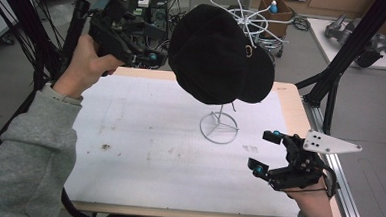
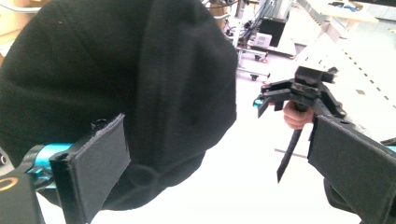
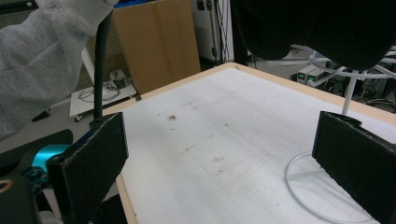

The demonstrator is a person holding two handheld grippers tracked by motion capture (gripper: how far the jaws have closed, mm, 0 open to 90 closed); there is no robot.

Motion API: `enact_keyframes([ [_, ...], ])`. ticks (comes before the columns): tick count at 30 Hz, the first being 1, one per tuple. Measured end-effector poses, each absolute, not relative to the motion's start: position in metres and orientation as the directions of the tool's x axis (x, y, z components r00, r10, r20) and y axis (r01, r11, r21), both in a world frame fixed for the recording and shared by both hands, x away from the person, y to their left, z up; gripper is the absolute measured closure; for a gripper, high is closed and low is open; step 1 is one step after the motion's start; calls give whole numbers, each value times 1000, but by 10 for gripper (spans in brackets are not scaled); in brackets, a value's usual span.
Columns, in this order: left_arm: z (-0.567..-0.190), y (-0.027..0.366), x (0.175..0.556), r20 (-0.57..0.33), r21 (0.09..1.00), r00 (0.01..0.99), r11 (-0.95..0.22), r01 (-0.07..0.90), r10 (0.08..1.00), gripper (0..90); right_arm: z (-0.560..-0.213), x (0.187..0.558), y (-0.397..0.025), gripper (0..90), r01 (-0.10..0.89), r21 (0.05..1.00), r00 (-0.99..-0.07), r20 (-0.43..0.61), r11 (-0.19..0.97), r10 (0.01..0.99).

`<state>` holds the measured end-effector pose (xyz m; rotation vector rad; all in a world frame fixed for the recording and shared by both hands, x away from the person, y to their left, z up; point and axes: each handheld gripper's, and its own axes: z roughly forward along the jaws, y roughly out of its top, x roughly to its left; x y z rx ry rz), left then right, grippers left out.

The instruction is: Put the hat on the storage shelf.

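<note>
Room: a cluttered lab with cables, cardboard boxes and black frame posts around a white, wood-edged tabletop [image 1: 168,152].
High view, hat: a black, soft fabric cap with a small gold emblem [image 1: 219,55] sits atop the white wire stand with a ring base [image 1: 219,127], which probably serves to display it or keep its shape.
High view, left tool: the left tool [image 1: 156,56] is raised just left of the cap, level with it; whether it touches the fabric is unclear here.
High view, right tool: the right tool [image 1: 266,152] hangs low, right of the stand's ring base, jaws apart and empty, likely waiting.
Left gripper view: the jaws stand wide, the cap [image 2: 121,93] between and beyond them, not pinched; the right tool [image 2: 289,95] shows farther off.
Right gripper view: wide jaws frame bare tabletop [image 3: 210,140]; it adds the stand's ring [image 3: 317,196], the cap's underside [image 3: 317,28] and a grey sleeve [image 3: 42,60].
</note>
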<state>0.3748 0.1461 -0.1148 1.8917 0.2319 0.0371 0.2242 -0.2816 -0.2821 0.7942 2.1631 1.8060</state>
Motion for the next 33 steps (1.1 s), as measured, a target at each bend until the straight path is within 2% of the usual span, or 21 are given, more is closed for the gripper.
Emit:
enact_keyframes([
  [4, -117, 157, 370, -78, 937, 976, -320, 142, 204, 58, -283, 227, -281, 25, 264, 959, -833, 176, 98, 525],
  [7, -122, 172, 362, -97, 953, 975, -263, 148, 198, 58, -283, 228, -281, 25, 263, 960, -834, 175, 98, 524],
  [15, -139, 204, 336, -64, 961, 967, -245, 127, 248, 58, -283, 235, -282, 25, 260, 962, -834, 178, 88, 522],
  [18, -150, 218, 328, -81, 964, 970, -230, 134, 229, 58, -281, 236, -281, 25, 255, 963, -835, 171, 92, 523],
  [28, -179, 257, 305, -80, 976, 956, -173, 133, 281, 58, -276, 237, -279, 25, 233, 968, -839, 153, 90, 523],
  [33, -193, 272, 293, -79, 982, 961, -143, 120, 265, 58, -274, 240, -276, 25, 225, 970, -841, 145, 94, 521],
])
